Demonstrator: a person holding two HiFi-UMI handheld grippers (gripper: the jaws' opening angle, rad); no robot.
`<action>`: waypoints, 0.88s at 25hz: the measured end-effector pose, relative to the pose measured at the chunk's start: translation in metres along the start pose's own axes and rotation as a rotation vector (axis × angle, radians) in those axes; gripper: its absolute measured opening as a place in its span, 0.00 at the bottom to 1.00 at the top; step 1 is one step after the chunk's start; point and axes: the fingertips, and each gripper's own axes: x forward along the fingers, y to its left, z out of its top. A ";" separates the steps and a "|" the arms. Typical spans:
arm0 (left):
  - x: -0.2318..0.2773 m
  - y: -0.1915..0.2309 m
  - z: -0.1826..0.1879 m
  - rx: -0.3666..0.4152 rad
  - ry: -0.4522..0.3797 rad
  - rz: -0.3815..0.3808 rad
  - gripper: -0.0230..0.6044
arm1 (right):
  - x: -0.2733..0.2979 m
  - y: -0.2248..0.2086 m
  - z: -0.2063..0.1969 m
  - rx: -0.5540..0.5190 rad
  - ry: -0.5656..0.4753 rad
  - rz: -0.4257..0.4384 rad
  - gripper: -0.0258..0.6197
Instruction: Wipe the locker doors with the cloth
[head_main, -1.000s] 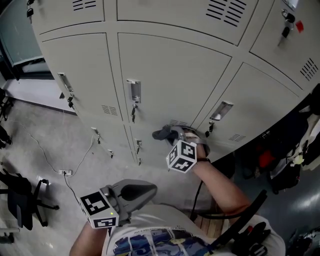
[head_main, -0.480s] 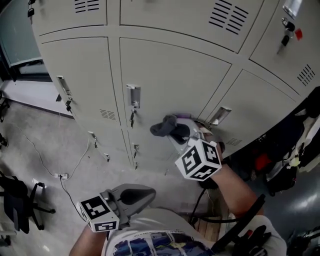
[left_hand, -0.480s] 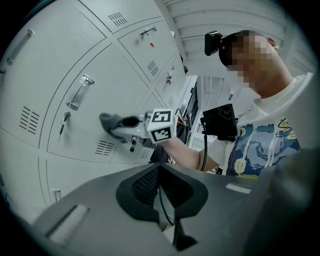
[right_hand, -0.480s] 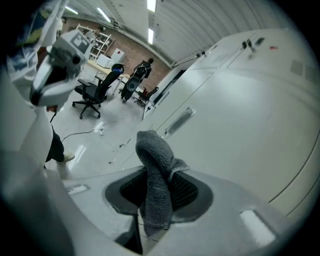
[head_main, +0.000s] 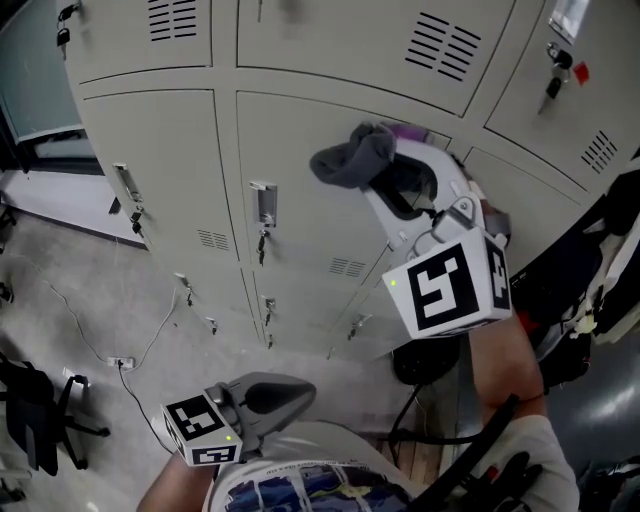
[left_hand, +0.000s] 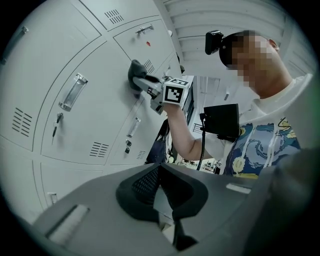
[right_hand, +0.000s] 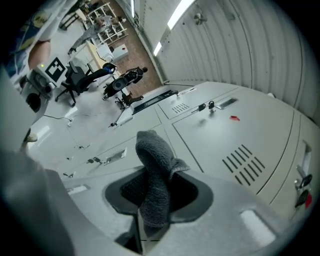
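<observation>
The right gripper (head_main: 388, 165) is clamped on the grey cloth (head_main: 350, 158) at one o'clock, holding its bunched end against a locker door (head_main: 320, 215), apparently to rub it. The left gripper (head_main: 262, 392), jaws together and empty, hangs idle at seven o'clock.

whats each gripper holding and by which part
The right hand-held gripper pinches the grey cloth by one end, the rest bunched beyond the jaws. The left hand-held gripper holds nothing.

No legible writing; only wordless square markers on left gripper (head_main: 305, 383) and right gripper (head_main: 385, 165).
</observation>
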 end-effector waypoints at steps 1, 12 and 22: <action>-0.001 0.000 0.000 0.000 -0.001 0.001 0.04 | 0.002 -0.007 0.001 -0.010 0.002 -0.019 0.21; -0.011 0.006 0.003 0.001 -0.017 0.035 0.04 | 0.028 0.035 -0.022 -0.006 0.049 0.047 0.21; -0.007 0.004 0.000 -0.011 -0.004 0.033 0.04 | 0.048 0.131 -0.061 0.051 0.125 0.238 0.21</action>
